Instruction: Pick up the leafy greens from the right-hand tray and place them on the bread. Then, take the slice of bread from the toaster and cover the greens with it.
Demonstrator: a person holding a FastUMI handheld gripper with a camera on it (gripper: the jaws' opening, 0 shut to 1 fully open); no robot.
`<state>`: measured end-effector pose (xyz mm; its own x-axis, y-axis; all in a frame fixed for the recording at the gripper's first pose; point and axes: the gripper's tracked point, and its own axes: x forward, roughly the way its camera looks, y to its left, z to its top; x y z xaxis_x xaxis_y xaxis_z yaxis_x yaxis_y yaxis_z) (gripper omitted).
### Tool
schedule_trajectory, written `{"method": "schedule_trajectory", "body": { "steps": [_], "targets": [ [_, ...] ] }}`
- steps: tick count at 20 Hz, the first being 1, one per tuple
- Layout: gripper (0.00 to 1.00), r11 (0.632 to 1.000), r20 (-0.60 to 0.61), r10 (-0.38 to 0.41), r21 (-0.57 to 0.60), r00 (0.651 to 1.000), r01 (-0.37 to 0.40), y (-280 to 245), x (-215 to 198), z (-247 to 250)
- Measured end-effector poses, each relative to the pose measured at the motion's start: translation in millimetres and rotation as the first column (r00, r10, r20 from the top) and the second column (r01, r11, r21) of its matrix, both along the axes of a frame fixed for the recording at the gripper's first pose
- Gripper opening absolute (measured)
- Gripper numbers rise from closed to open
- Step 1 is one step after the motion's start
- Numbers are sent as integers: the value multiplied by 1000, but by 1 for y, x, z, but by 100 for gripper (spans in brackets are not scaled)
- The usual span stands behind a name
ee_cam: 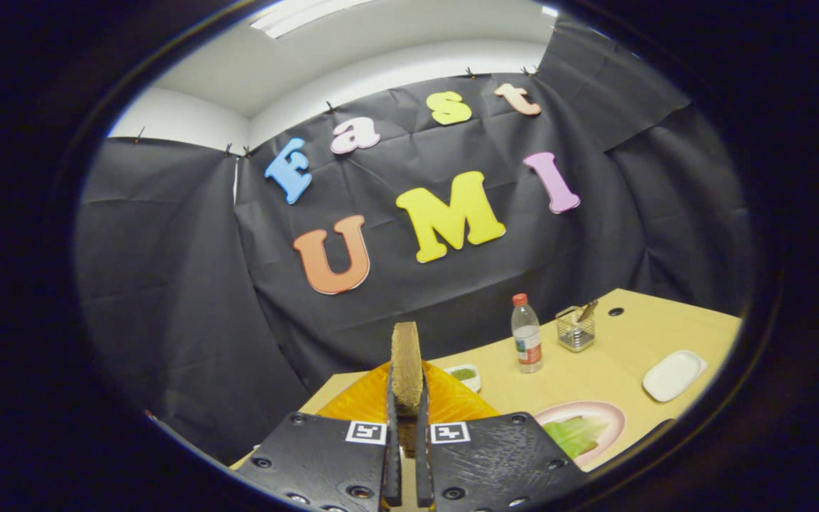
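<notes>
Pale wood tabletop [594, 384] against black cloth wall. Clear plastic bottle [526, 343], red cap, stands upright near middle. Just beside it, wire mesh holder [575, 330] with utensil handle poking out at tilt. Small white dish [465, 375] holding something green sits well apart from bottle. White oblong dish [673, 375] lies near tabletop's far side. Dark round hole [616, 311] in tabletop beyond mesh holder.

Claw-mounted fisheye, high above table [616, 370], facing booth wall [381, 313].
</notes>
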<state>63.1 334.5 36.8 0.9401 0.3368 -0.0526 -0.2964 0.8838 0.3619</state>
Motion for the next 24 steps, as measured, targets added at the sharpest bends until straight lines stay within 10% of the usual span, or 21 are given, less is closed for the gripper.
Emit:
{"method": "schedule_trajectory", "body": {
  "steps": [24],
  "targets": [
    [17, 994, -281, -108, -15, 953, 109, -99, 55, -196]
  ]
}}
